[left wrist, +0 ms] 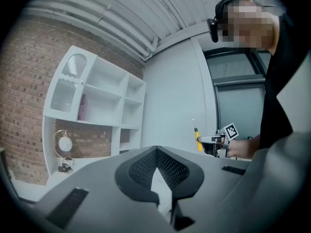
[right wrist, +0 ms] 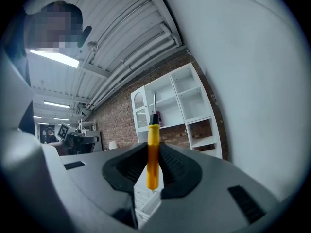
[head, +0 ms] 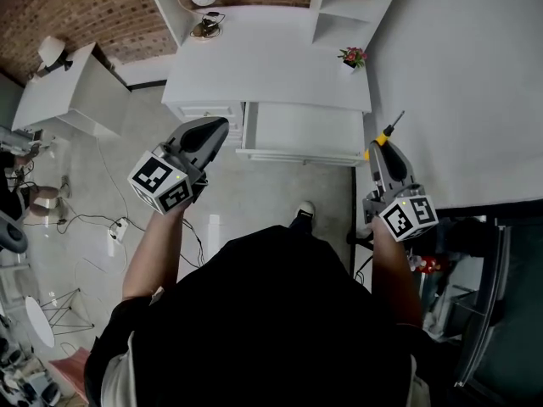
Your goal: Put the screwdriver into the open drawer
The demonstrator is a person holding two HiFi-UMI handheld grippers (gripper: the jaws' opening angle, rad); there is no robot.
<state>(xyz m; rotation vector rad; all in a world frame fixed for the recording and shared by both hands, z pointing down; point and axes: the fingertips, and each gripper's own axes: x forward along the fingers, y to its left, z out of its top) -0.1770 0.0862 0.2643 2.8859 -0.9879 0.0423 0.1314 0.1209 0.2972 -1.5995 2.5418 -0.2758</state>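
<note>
Screwdriver held in my right tool, beside the open drawer.

My right tool [right wrist: 152,171] is clamped on the yellow handle of the screwdriver [right wrist: 152,152], whose shaft points out past the jaw tips. In the head view it sits right of centre, just off the right end of the open drawer [head: 301,130] under the white counter [head: 254,58]. My left tool [head: 212,134], jaws together on nothing, hangs near the drawer's left end.
</note>
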